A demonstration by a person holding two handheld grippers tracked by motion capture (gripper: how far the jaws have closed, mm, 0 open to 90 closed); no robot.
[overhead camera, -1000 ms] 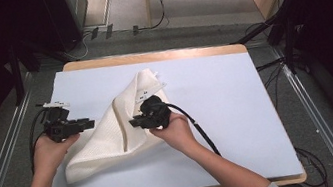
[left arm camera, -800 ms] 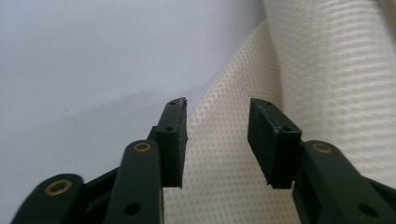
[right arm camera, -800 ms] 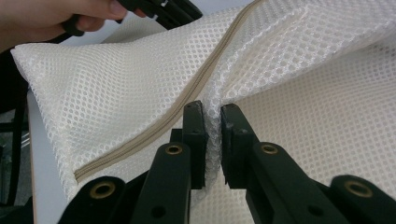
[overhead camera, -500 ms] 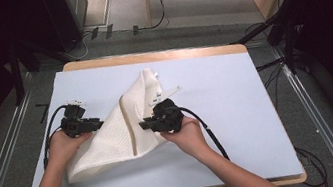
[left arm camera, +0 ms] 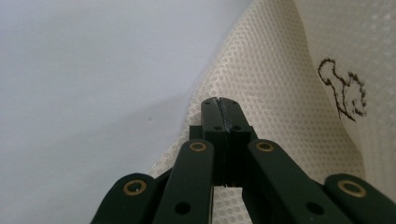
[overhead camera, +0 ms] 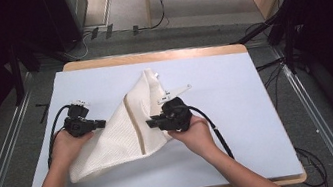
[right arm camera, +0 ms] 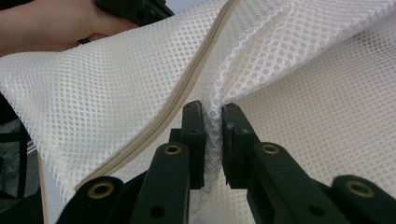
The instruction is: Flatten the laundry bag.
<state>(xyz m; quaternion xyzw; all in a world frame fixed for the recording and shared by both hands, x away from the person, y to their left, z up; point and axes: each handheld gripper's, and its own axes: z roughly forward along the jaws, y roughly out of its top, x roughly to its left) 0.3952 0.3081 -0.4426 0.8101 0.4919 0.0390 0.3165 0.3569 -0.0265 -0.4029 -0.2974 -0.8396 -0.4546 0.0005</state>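
A white mesh bag (overhead camera: pixel 120 136) with a beige zipper (overhead camera: pixel 133 124) lies crumpled on the pale blue table top (overhead camera: pixel 234 88). At the bag's left edge my left gripper (overhead camera: pixel 101 124) has just closed. In the left gripper view its jaws (left arm camera: pixel 220 109) are pressed tight together on the mesh edge (left arm camera: pixel 261 93), near a small squirrel print (left arm camera: pixel 343 91). My right gripper (overhead camera: pixel 151 123) is at the bag's right side. Its jaws (right arm camera: pixel 212 116) pinch a bunched fold of mesh (right arm camera: pixel 140 70) just right of the zipper (right arm camera: pixel 187 100).
The wooden table edge (overhead camera: pixel 148 56) runs along the back, with cables and dark equipment on the floor behind it. Metal rails (overhead camera: pixel 307 101) flank the table. The blue surface right of the bag is bare. The other hand (right arm camera: pixel 46 28) appears at the top left of the right gripper view.
The left hand moved right and down to the bag's left edge and its jaws closed there. The right gripper shifted right and nearer, pulling its fold of mesh along.
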